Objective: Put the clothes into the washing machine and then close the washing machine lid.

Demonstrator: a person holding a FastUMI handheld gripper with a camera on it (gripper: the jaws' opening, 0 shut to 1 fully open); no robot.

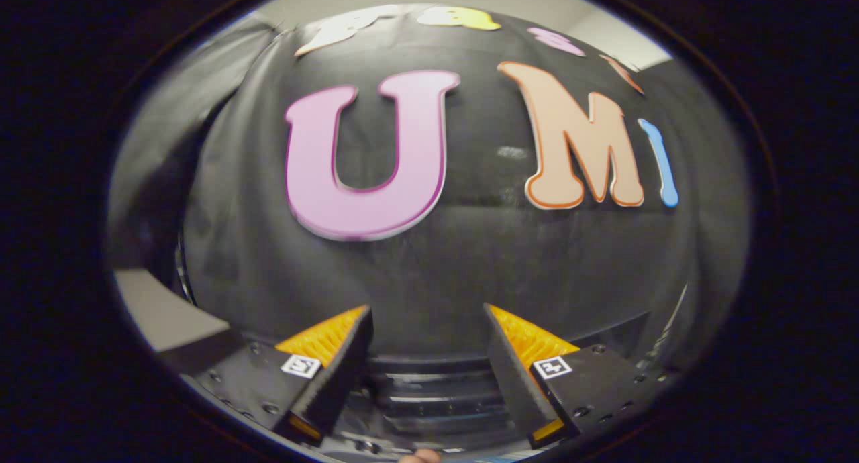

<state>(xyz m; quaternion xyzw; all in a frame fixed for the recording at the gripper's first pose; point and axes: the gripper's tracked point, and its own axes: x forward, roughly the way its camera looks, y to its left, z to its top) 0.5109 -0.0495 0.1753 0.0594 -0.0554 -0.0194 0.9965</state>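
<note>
Two jaws of the gripper (427, 315) stand open, empty, above a dark ridged machine part (429, 389).

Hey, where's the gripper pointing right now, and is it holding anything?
In the gripper view, the gripper is open with nothing between its fingers, aimed at the black cloth wall, above a dark ribbed surface.
</note>
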